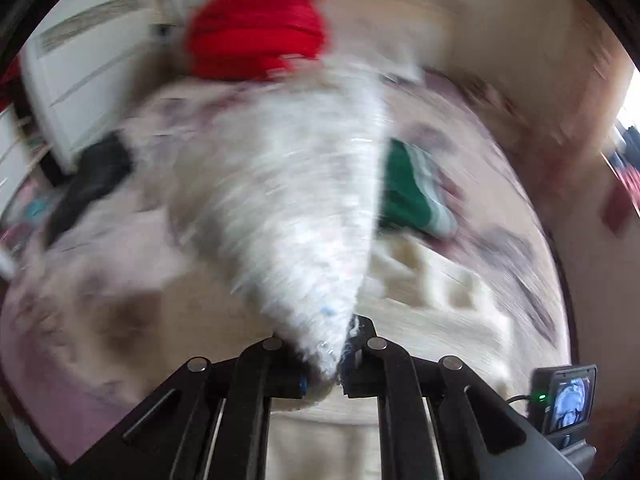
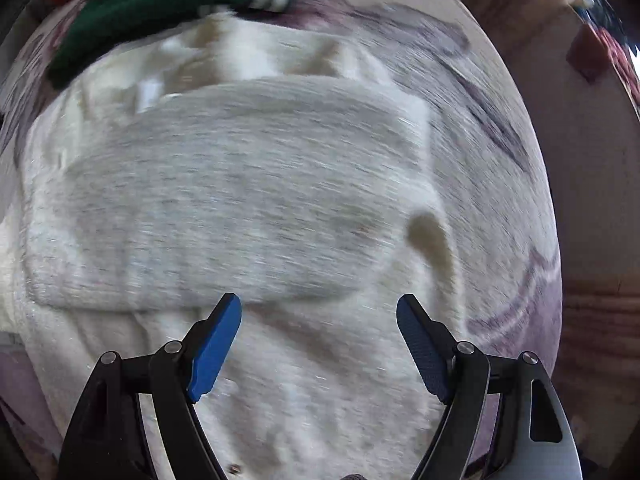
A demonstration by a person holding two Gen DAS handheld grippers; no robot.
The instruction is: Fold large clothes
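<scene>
The left gripper [image 1: 326, 364] points forward and a little down over a bed [image 1: 120, 320]. Its jaws are closed on a corner of a white garment [image 1: 288, 200]. The cloth goes up and away from the fingers as a wide strip that becomes broader toward the far side of the bed. The picture is strongly blurred, so the fine texture of the cloth cannot be read.

The right gripper [image 2: 320, 344] is tilted down toward the bed. Its jaws stand wide apart and nothing is between the blue pads [image 2: 218, 344]. Under it the white garment [image 2: 240, 200] lies spread on the bed cover [image 2: 500, 152]. One greyish layer lies folded over the whiter layer below it. Whether the pads touch the cloth cannot be told.

The cover has a pale ground with purple-grey marks. A green garment [image 2: 152, 4] with white stripes at its edge lies beyond the white one, at its far edge. In the left view the same green garment [image 1: 408, 192] shows just right of the lifted strip. A red cloth [image 1: 256, 36] is heaped at the far end of the bed. A dark object [image 1: 92, 180] lies on the left side of the bed; what it is cannot be told. A small screen [image 1: 568, 400] with a green light is at the lower right of the left view.
</scene>
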